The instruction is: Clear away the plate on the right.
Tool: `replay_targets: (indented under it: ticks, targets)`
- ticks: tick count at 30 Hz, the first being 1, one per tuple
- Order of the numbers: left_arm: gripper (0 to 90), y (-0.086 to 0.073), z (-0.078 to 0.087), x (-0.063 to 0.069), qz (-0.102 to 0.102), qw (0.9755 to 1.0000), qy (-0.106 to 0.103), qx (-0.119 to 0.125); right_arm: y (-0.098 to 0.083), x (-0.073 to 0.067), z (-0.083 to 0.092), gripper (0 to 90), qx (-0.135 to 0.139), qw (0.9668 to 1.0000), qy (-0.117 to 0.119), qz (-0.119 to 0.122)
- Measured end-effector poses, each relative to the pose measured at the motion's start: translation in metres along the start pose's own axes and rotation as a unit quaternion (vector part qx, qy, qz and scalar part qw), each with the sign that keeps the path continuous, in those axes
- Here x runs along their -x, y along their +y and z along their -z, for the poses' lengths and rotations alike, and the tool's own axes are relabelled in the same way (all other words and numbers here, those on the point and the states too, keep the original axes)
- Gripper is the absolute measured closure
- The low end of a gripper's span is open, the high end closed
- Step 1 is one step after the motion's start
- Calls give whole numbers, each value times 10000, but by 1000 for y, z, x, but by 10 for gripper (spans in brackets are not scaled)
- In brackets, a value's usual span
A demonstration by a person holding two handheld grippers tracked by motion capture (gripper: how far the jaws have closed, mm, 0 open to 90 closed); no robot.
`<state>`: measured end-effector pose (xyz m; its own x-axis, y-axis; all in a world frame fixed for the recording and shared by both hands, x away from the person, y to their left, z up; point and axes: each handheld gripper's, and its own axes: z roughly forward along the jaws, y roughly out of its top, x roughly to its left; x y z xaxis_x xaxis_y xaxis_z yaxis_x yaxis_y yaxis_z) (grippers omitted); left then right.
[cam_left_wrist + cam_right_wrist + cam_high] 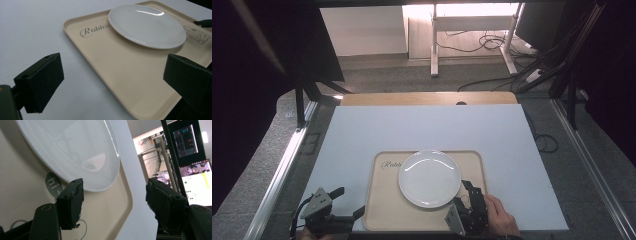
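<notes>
Your plate (429,178) sits on the tray (379,212), toward twelve o'clock. The left gripper (346,202) and right gripper (470,191) gape empty (nothing is gripped yet), so any lifting remains.

High view: overhead, facing forward over the worktop (362,135). Gripper views: low, close, both sharing the tray (120,75) and plate (75,150).

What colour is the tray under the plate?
The tray is plain cream-beige with grey printed script and a line drawing; the left gripper view shows it best.
</notes>
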<state>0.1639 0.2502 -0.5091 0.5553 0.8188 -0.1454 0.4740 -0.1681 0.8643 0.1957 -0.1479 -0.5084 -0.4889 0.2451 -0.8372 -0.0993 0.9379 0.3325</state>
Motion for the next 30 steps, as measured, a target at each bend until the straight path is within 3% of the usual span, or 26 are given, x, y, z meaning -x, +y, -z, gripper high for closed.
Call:
replay_targets:
  ticks: [15, 20, 30]
  targets:
    - [27, 0, 0, 0, 4, 10000, 1, 1, -10, 10, 0, 216, -151, 9976, 250, -627]
    - [28, 0, 0, 0, 5, 10000, -1, 0, -13, 16, 2, 194, -172, 9936, 404, -1041]
    - [28, 0, 0, 0, 4, 10000, 0, 1, -20, 24, 5, 180, -146, 9869, 552, -1510]
